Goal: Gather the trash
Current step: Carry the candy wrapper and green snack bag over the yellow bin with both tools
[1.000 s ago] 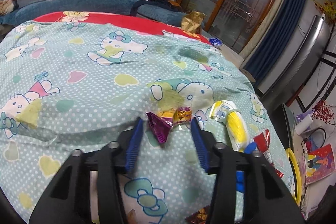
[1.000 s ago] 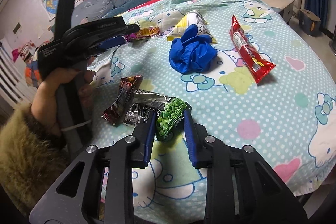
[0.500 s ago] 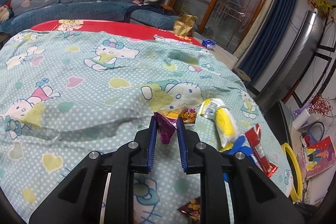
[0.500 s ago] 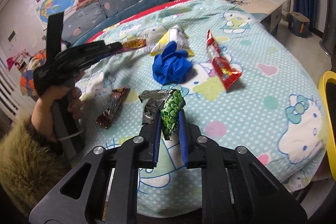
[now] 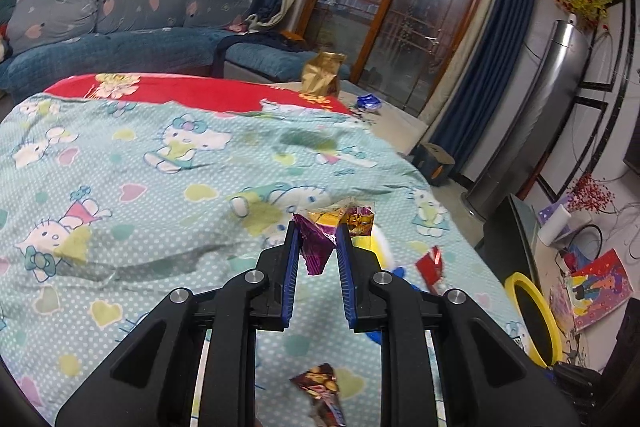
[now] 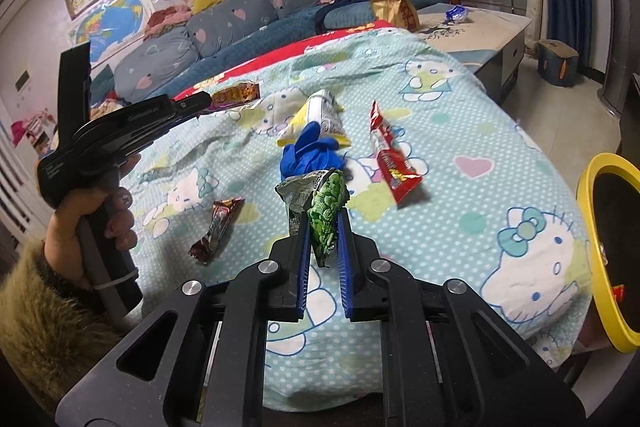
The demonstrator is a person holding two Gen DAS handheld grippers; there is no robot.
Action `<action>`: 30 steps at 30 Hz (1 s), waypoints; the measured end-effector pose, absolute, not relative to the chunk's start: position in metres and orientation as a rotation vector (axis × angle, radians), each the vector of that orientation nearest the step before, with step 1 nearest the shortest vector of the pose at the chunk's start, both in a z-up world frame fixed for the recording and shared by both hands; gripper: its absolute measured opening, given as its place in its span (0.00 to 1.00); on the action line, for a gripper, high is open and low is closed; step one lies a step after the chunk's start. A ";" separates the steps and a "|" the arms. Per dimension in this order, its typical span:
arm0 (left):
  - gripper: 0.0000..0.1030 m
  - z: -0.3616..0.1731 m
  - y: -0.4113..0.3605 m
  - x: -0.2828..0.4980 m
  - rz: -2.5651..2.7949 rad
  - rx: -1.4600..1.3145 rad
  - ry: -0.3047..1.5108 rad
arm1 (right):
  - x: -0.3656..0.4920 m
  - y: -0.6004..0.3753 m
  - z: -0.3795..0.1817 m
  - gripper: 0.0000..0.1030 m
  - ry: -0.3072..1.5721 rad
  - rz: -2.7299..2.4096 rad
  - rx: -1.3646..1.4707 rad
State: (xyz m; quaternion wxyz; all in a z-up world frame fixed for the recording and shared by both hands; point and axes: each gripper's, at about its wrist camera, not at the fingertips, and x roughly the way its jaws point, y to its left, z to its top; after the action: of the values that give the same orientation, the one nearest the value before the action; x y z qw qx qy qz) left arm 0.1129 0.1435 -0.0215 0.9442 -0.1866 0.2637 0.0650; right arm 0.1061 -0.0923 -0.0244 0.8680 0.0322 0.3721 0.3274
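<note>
Clutching a wrapper in each tool, a person is clearing snack litter from a cartoon-print bed (image 5: pixel 120 187). The left hand-held gripper (image 5: pixel 316 247) is clamped on a purple-and-yellow wrapper (image 5: pixel 320 239), lifted above the cover, while the right hand-held gripper (image 6: pixel 323 231) is pinching a green pea-snack packet (image 6: pixel 326 211) and holding it raised over the near edge of the bed.

By the look of it, the job is only getting going: two pieces are in hand but not yet dropped into the yellow-rimmed bin (image 6: pixel 600 247) waiting beside the bed on the right. Still lying on the cover are a red sachet (image 6: pixel 390 159), a crumpled blue glove (image 6: pixel 308 155), a yellow-and-white packet (image 6: pixel 320 115) touching the glove, and a dark brown bar wrapper (image 6: pixel 218 227) nearer the person's left hand (image 6: pixel 96 211).

The bin is being cut off by the frame in both views, so what it already holds is mostly hidden; a small red scrap seems to be showing inside. Printing on the wrappers is too blurred to read, and the black tool arms are covering the nearest strip of bed.
</note>
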 end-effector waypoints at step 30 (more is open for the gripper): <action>0.18 0.006 0.064 0.114 -0.053 -0.265 0.513 | 0.121 -0.155 0.002 0.08 0.689 0.567 0.143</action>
State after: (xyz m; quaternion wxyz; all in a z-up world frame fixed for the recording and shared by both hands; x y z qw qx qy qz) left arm 0.1145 0.0640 0.0057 0.9583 -0.1308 0.2528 -0.0261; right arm 0.1210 -0.1550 0.0023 0.8997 0.0692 0.3330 0.2738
